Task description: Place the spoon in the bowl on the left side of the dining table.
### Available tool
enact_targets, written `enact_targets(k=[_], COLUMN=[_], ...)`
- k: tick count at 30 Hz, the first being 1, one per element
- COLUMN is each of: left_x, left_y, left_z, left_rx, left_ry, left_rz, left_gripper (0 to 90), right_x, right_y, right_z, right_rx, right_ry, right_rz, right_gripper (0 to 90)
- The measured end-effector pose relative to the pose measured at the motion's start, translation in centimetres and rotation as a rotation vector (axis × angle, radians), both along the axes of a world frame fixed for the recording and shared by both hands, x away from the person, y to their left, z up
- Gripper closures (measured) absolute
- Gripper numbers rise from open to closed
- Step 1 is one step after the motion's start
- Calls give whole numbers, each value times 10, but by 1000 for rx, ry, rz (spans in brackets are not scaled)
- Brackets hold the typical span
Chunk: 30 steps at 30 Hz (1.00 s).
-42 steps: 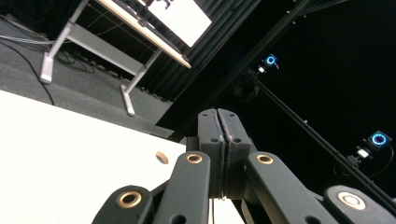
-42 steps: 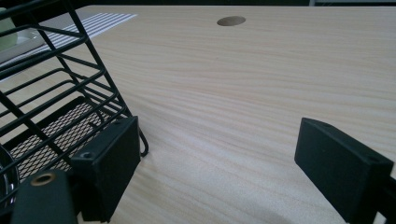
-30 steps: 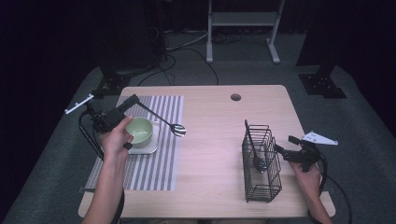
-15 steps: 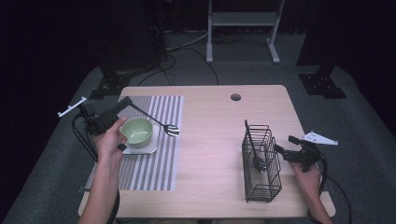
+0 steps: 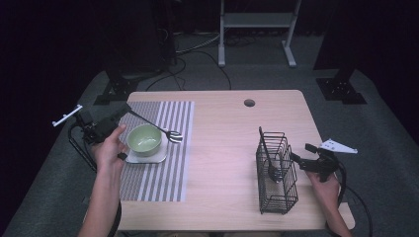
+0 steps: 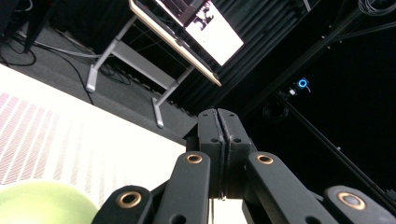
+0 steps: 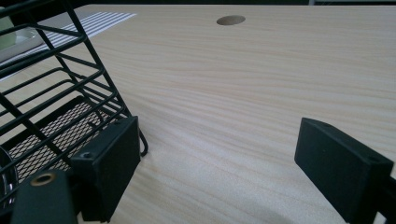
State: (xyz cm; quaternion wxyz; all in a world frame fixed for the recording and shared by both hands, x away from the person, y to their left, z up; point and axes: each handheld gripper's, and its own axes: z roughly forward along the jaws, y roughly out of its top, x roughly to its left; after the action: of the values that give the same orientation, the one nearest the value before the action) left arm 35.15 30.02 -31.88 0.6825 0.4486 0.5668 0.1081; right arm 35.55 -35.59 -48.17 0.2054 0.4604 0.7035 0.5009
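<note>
**Fork Held Over the Green Bowl, Far From the Wire Basket**

The long black-handled metal fork (image 5: pixel 157 127) was in the air, just above the round light-green bowl (image 5: pixel 144 139). Its silver prongs pointed to the right side of the table, just past the bowl's rim. Its dark handle ran up and to the left, into the left gripper (image 5: pixel 117 111). So the fork lay slanted, from top left to bottom right in the high view.

The left gripper was pinched tight on the end of the handle. In the left gripper view its two black jaws were pressed flat together, with the bowl (image 6: pixel 42 203) low at the left.

The bowl sat on a small pale square coaster (image 5: pixel 148 157), on the grey and white striped mat (image 5: pixel 163 153).

The black wire basket (image 5: pixel 276 170) stood well apart, over on the right half of the light wooden table (image 5: pixel 222 138). A dark utensil already stood inside it.

The right gripper (image 5: pixel 302 159) rested just beside the basket, holding nothing. Its jaws stood wide apart in the right gripper view, one touching the basket's foot (image 7: pixel 70 112).

I think the fork had to travel to the right to reach the basket. The left hand had the fork, but the right hand was much nearer the basket.
</note>
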Motion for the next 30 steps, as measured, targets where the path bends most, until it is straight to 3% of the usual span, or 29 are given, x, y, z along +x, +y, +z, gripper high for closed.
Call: enact_targets(k=[30], left_x=[-1], left_y=[53], left_z=[-25], left_rx=[-19], left_ry=[58], left_rz=[158], left_gripper=[898], right_x=[0], right_y=[0], right_z=[0], right_rx=[2], right_ry=[3], right_rz=[-5], right_gripper=[132])
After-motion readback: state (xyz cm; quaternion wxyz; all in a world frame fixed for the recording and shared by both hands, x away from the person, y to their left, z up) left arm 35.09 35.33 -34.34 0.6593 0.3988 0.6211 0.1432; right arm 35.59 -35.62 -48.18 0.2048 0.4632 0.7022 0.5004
